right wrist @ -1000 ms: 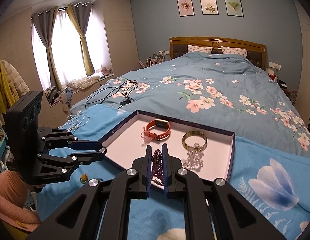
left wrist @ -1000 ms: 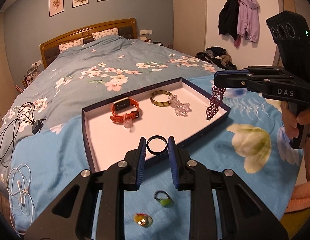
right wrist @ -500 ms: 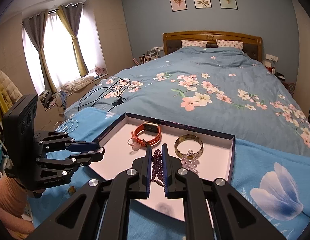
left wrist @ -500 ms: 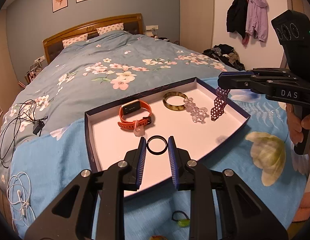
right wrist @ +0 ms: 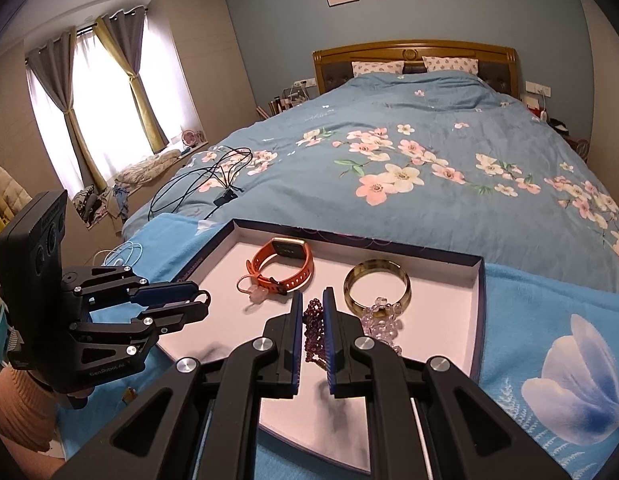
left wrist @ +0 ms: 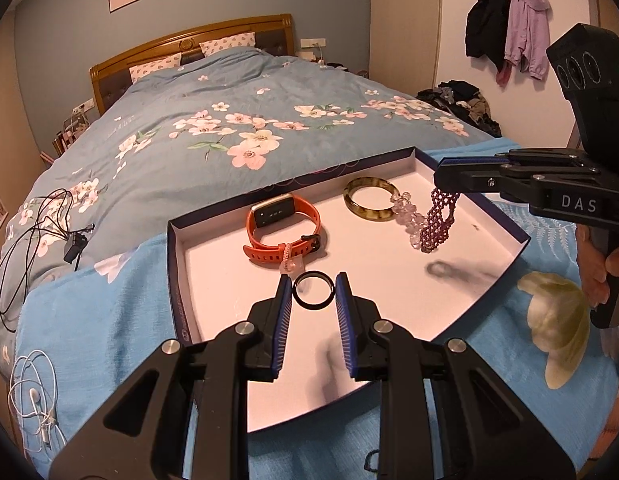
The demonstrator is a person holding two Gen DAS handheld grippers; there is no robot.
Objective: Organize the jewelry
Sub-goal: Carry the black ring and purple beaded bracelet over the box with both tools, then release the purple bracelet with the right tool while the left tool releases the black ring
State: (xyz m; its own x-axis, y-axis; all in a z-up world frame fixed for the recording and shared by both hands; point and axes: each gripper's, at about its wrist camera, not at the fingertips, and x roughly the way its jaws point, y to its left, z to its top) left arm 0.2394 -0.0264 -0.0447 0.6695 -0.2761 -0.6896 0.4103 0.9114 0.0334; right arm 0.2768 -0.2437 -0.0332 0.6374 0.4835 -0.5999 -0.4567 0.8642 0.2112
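The left gripper (left wrist: 312, 298) pinched a thin black ring (left wrist: 313, 290) above the near edge of the shallow white-lined tray (left wrist: 171, 264) — ready to drop. The right gripper (right wrist: 312, 312) clamped a purple beaded bracelet (left wrist: 439, 216) over the tray's right side, seemingly brushing the clear crystal bracelet (left wrist: 405, 214) — likely to lay it alongside.

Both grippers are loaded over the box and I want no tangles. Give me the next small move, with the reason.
Probably lower the right gripper and release the purple beaded bracelet on bare tray floor nearer its right wall. It hangs above the floor, close beside the clear crystal bracelet. The left gripper, clamping the black ring, can wait.
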